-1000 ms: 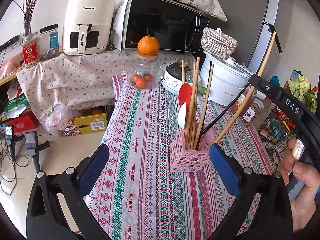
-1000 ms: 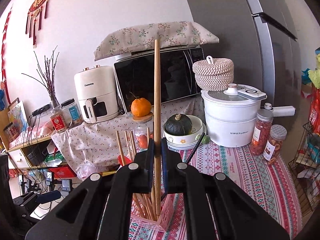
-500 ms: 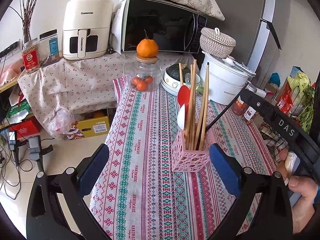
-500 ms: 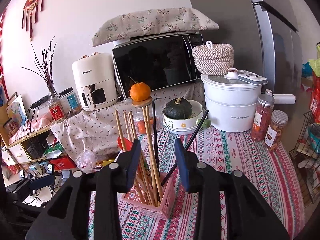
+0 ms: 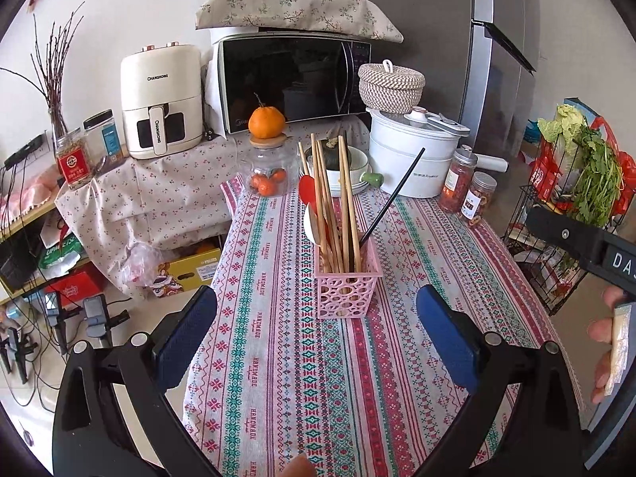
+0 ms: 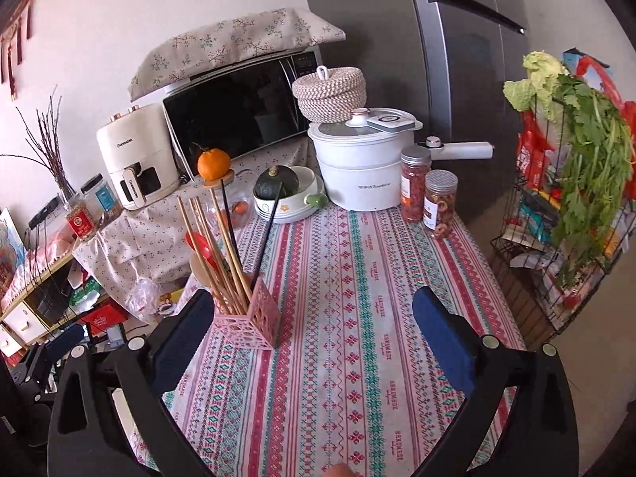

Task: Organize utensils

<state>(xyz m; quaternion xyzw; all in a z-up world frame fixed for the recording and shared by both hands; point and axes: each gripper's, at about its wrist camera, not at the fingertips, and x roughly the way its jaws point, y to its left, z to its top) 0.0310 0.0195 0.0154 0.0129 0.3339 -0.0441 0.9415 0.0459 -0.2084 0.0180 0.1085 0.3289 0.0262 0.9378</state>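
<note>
1. Patterned tablecloth: loose on the table; snagging it would drag everything.
2. Pink holder: mid-table, light, top-heavy; tipping likely if nudged.
3. Right gripper: just been opening, spread wide, empty; left gripper: spread, empty.
4. Wooden chopsticks, black chopstick: upright and leaning in the holder; spill risk.

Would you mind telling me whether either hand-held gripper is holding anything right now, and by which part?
Nothing is held. The left hand-held gripper and the right hand-held gripper, which has just been opening, stand open and empty.
</note>
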